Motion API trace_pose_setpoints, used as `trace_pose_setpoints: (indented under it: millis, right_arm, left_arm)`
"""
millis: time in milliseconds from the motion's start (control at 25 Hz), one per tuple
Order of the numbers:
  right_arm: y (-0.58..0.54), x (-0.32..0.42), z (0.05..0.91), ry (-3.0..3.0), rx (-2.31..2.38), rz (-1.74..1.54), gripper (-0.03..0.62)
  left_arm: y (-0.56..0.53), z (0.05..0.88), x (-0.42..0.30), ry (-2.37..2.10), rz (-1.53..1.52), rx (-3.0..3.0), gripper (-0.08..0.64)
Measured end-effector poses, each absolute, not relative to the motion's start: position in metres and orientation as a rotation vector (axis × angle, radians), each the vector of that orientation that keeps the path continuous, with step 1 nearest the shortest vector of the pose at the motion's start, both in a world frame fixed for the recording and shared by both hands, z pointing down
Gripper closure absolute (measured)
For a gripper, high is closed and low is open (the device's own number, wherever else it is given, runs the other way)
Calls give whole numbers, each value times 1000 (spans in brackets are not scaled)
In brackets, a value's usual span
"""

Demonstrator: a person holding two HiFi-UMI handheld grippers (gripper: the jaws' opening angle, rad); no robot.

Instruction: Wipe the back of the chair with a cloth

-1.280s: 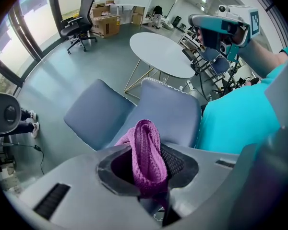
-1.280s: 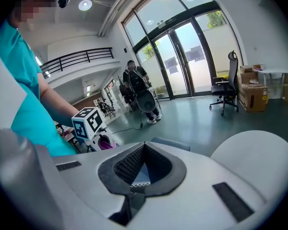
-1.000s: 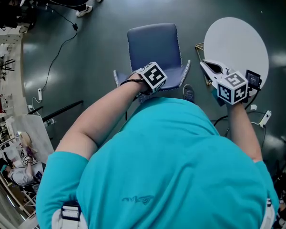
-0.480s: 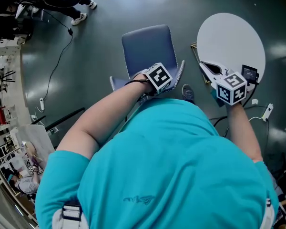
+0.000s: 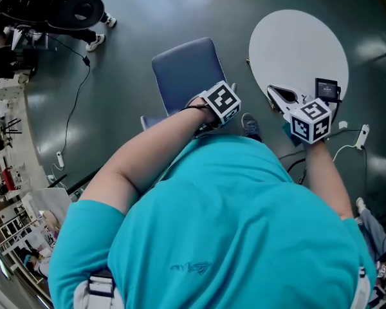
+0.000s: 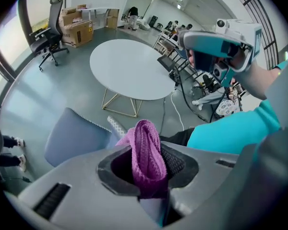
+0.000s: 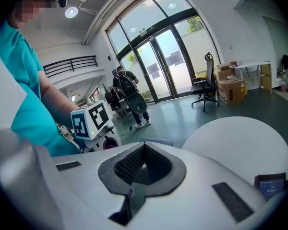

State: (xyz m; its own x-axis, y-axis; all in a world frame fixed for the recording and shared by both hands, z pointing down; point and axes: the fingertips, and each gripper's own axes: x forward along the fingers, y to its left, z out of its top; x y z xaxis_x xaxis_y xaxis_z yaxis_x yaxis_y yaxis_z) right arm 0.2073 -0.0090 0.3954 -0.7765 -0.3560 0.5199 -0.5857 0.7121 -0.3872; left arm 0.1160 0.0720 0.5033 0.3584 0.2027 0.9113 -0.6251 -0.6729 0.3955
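Observation:
A blue-grey chair point(image 5: 183, 76) stands just in front of me, seat facing away. My left gripper point(image 5: 220, 103) hangs over the right end of the chair's back. In the left gripper view it point(image 6: 149, 176) is shut on a purple knitted cloth point(image 6: 146, 152), which bulges up out of the jaws, with the chair point(image 6: 74, 138) below and to the left. My right gripper point(image 5: 280, 96) is held apart at the edge of the round white table point(image 5: 296, 44). Its jaws point(image 7: 143, 166) are shut with nothing between them.
A small dark device point(image 5: 326, 89) lies on the table near the right gripper. Cables point(image 5: 71, 89) trail over the dark floor at left, and another cable with a plug point(image 5: 357, 140) lies at right. A black office chair point(image 5: 51, 5) and people stand farther off.
My left gripper has slid to the right along the chair's back with the cloth. The chair has shifted left in view. The right gripper has hardly moved.

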Motion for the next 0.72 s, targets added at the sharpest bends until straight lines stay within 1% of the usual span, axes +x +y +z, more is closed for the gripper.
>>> trace_pose_setpoints:
  millis: [160, 280, 400, 520, 640, 720]
  right_arm:
    - [-12, 220, 394, -2523, 697, 781, 594]
    - [-23, 221, 392, -2541, 626, 796, 594]
    - [-34, 201, 387, -2554, 525, 778, 594]
    - [-39, 156, 376, -2551, 443, 710, 594]
    - [-38, 106, 364, -2541, 429, 654, 594]
    - [-33, 76, 360, -2521, 446, 644, 594]
  left_arm:
    - [32, 471, 145, -438, 1197, 1940, 453]
    - [-7, 441, 116, -614, 1110, 1962, 453]
    - [-25, 417, 46, -823, 1054, 1934, 453]
    - [-14, 402, -47, -976, 1059, 1902, 453]
    - [15, 407, -129, -1034, 1073, 1877, 453]
    - [39, 424, -173, -1025, 1118, 1876, 453]
